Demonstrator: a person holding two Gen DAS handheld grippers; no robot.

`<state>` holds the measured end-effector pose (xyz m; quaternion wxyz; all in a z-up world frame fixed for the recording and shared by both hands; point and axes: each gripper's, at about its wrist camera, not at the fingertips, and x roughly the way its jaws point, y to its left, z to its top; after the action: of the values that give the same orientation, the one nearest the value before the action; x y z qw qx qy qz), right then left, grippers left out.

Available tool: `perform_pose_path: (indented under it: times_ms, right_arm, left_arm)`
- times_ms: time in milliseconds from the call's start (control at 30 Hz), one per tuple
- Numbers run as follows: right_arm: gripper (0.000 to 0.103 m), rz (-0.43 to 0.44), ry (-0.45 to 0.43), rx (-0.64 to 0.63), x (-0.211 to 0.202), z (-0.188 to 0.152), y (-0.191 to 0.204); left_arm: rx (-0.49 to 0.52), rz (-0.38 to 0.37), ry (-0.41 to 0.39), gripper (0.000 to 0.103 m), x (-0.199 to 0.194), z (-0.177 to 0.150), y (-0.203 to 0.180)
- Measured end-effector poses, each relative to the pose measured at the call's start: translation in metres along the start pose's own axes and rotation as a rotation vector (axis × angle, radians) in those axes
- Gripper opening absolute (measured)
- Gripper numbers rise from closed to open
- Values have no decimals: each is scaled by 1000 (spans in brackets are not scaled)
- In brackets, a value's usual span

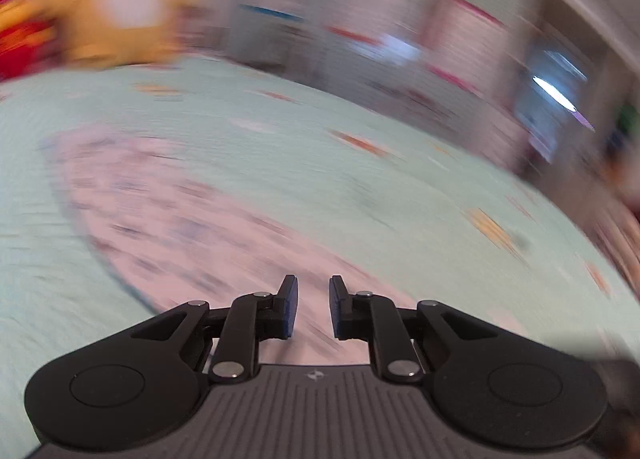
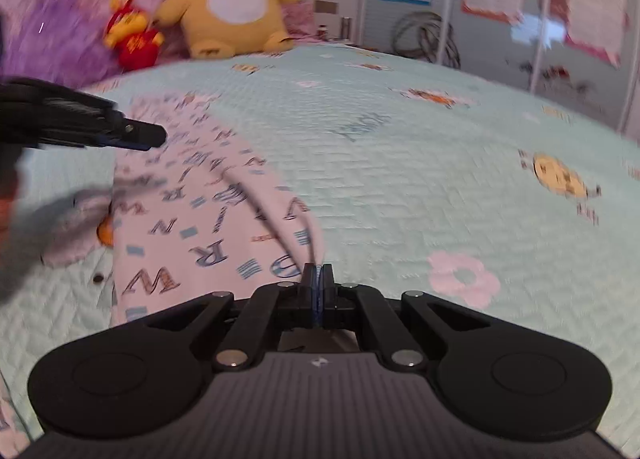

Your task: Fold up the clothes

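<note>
The garment (image 2: 192, 227) is pale pink, printed with blue and brown letters and small blue blocks. The bedspread (image 2: 400, 179) is mint green and quilted, dotted with orange-yellow cartoon figures and a pink flower. A yellow plush toy (image 2: 228, 3) has a white belly. A smaller toy (image 2: 134, 39) is red and yellow. Both grippers (image 2: 317, 279) are black.

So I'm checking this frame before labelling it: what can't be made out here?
- Left wrist view: motion blur smears the pink garment; its print is unreadable.
- Right wrist view: the right tongs cover the garment's near edge, so the cloth pinched is unseen.
- Right wrist view: the left tongs show side-on; their gap is hidden.
</note>
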<state>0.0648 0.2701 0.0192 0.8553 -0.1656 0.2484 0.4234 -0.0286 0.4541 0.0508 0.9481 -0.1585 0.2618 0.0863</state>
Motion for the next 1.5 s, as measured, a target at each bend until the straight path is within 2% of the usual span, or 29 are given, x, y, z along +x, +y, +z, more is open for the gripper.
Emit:
perform_pose_path:
  times_ms: [33, 67, 133, 233, 333, 533, 600, 700, 733, 800, 867, 933, 1133, 1233, 1367, 1400, 1433, 1467, 1500]
  right_arm:
    - [0, -9, 3, -16, 1, 1, 2]
    - [0, -13, 5, -23, 1, 3, 2]
    - [0, -67, -9, -58, 2, 10, -3]
    - [0, -193, -39, -129, 8, 23, -13]
    - [0, -217, -13, -214, 22, 24, -3]
    - [0, -254, -36, -227, 23, 11, 1]
    - [0, -308, -84, -345, 13, 6, 22]
    - [0, -294, -178, -592, -16, -13, 66]
    - [0, -267, -187, -647, -23, -22, 76]
    - [2, -219, -150, -671, -28, -33, 84]
    - [23, -197, -116, -619, -30, -33, 81]
    - [29, -186, -115, -546, -36, -28, 73]
    - [31, -89, -127, -322, -52, -10, 46]
    - [31, -53, -140, -191, -45, 3, 30]
    - [28, -61, -15, -229, -8, 3, 33]
    - [23, -64, -12, -242, -6, 1, 37]
    - [7, -66, -9, -255, -3, 0, 40]
    - [2, -75, -22, -251, -6, 0, 41]
    - [2, -84, -36, -247, -8, -1, 42]
  left_arm:
    - [57, -45, 49, 16, 0, -12, -17]
    - [73, -69, 94, 14, 6, -26, -24]
    - [101, -51, 41, 13, 9, -47, -25]
    - [112, -41, 35, 12, 10, -49, -24]
    - [95, -52, 34, 12, 12, -50, -20]
    - [9, -107, 36, 12, 13, -47, -14]
    - [9, -107, 36, 11, 13, -46, -17]
    - [2, -112, 36, 11, 12, -46, -17]
    - [-4, -116, 37, 11, 12, -46, -16]
    - [-16, -124, 37, 11, 12, -46, -14]
    - [-30, -133, 39, 11, 11, -47, -12]
    - [-41, -140, 40, 11, 11, -47, -10]
    - [-50, -147, 39, 11, 12, -47, -10]
    - [-52, -150, 39, 11, 13, -47, -9]
    - [-59, -155, 40, 11, 13, -46, -8]
    - [-62, -157, 41, 11, 14, -45, -6]
    - [-66, -160, 41, 11, 14, -45, -6]
    - [-69, -163, 42, 11, 14, -44, -5]
    - [-71, -163, 42, 11, 14, -44, -5]
